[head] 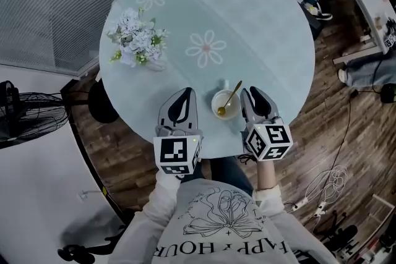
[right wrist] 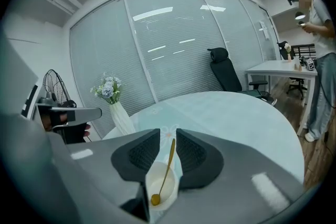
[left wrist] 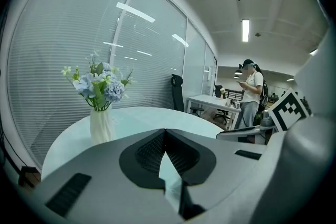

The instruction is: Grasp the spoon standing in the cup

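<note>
A small white cup [head: 216, 109] stands near the front edge of the round table [head: 266, 28], with a gold spoon [head: 229, 98] leaning in it, handle up and to the right. My right gripper [head: 250, 93] is just right of the cup, open a little. In the right gripper view the spoon [right wrist: 168, 168] shows in the gap of the right gripper [right wrist: 168, 132] without touching either pad, above the cup [right wrist: 155, 182]. My left gripper [head: 185, 91] rests left of the cup, shut and holding nothing. In its own view, the left gripper [left wrist: 165, 131] points at bare tabletop.
A white vase of pale flowers [head: 137, 40] stands at the table's back left. A dark fan [head: 25, 117] stands on the floor to the left. Desks and an office chair [right wrist: 227, 75] lie beyond the table. A person [left wrist: 253, 93] stands at the far side.
</note>
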Demonstrator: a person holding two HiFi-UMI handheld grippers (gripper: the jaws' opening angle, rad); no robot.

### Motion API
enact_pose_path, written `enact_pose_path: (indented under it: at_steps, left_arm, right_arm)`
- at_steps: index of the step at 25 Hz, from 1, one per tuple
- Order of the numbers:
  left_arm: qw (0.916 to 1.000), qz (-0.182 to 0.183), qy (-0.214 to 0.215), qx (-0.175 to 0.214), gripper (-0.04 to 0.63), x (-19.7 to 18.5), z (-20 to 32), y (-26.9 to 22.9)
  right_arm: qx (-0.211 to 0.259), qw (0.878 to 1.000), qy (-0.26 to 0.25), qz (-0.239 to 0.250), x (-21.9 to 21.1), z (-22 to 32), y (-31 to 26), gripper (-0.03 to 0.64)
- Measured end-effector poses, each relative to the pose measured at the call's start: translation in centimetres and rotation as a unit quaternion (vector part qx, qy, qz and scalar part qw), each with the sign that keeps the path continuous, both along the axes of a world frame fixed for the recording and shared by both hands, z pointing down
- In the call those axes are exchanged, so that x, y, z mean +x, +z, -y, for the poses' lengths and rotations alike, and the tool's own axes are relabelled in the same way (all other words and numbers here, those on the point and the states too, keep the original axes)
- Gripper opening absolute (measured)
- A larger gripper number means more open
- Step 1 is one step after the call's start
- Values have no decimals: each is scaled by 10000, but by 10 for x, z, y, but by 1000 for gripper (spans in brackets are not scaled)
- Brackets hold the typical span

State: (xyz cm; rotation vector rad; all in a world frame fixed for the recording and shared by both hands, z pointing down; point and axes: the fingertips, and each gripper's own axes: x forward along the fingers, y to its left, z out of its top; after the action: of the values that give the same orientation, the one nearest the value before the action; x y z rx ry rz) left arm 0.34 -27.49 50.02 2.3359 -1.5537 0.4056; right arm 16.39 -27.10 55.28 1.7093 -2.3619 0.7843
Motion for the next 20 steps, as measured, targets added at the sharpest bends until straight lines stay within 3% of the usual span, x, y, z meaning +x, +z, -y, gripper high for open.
enact_pose_path:
  at_steps: [20]
  left_arm:
    - [9994, 80, -35, -349, 5, 11, 1, 36]
  right_arm:
    - [-460, 9982, -388, 61, -9, 13, 52, 104]
